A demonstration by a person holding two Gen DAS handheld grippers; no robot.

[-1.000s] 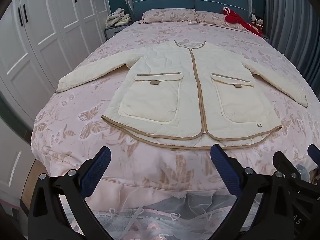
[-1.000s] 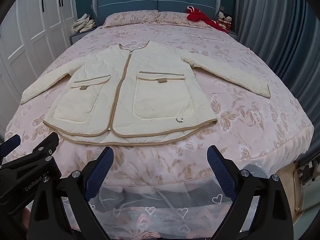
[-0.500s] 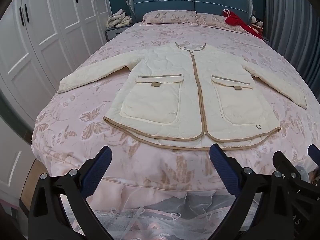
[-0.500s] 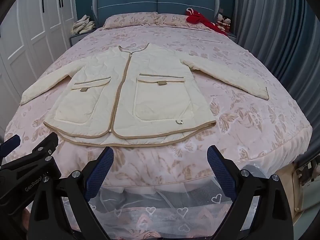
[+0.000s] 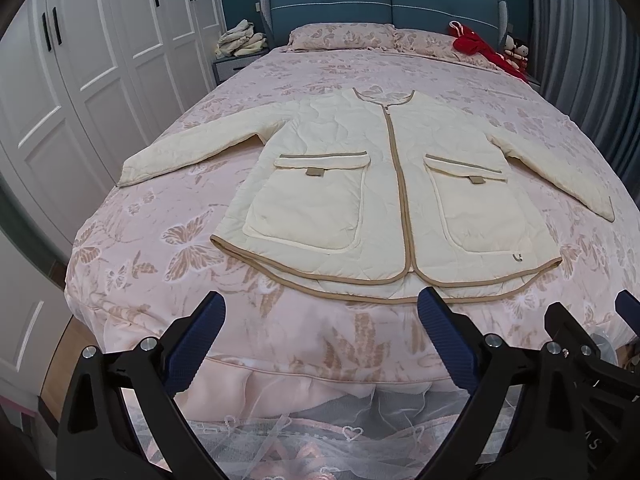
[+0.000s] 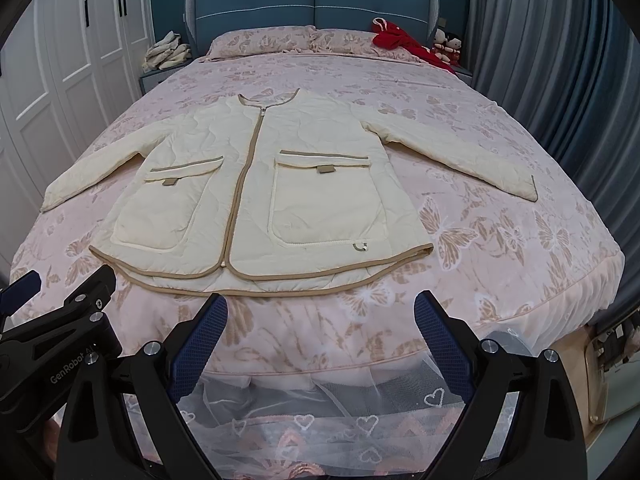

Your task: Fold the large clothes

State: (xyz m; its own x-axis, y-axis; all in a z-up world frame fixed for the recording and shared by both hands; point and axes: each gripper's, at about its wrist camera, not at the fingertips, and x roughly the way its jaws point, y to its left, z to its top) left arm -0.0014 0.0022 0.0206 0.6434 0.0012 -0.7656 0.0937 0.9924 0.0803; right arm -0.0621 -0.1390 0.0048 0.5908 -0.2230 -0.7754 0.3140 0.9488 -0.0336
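- Jacket [image 5: 384, 184] [image 6: 256, 196]: cream, quilted, long-sleeved, lying flat and face up on the pink butterfly-print bedspread [image 5: 152, 240] [image 6: 500, 240], collar toward the far headboard [image 5: 384, 0], hem toward the near edge of the bed.
- Tan binding runs along neckline, zip front, hem and cuffs. Front zipped shut.
- Two large patch pockets with flaps, one on each side of the zip, each with a small tan tab. Small metal charm near the hem on the right front panel.
- Both sleeves spread out and angled down to left and right; nothing folded yet.
- Back hem shows below the front hem, slightly longer.
- Writing: "GenRobot" partly readable on the black body of the left gripper [image 6: 60, 344] in the right wrist view. Red paper characters on the white wardrobe doors [image 5: 80, 60], not legible.
- Left gripper [image 5: 320, 340]: blue-padded fingers spread wide, holding nothing, hovering near the foot of the bed, clear of the hem.
- Right gripper [image 6: 320, 340]: likewise wide apart, empty, just short of the hem, touching no fabric.
- Red garment [image 6: 404, 42] lies by the far right pillow.
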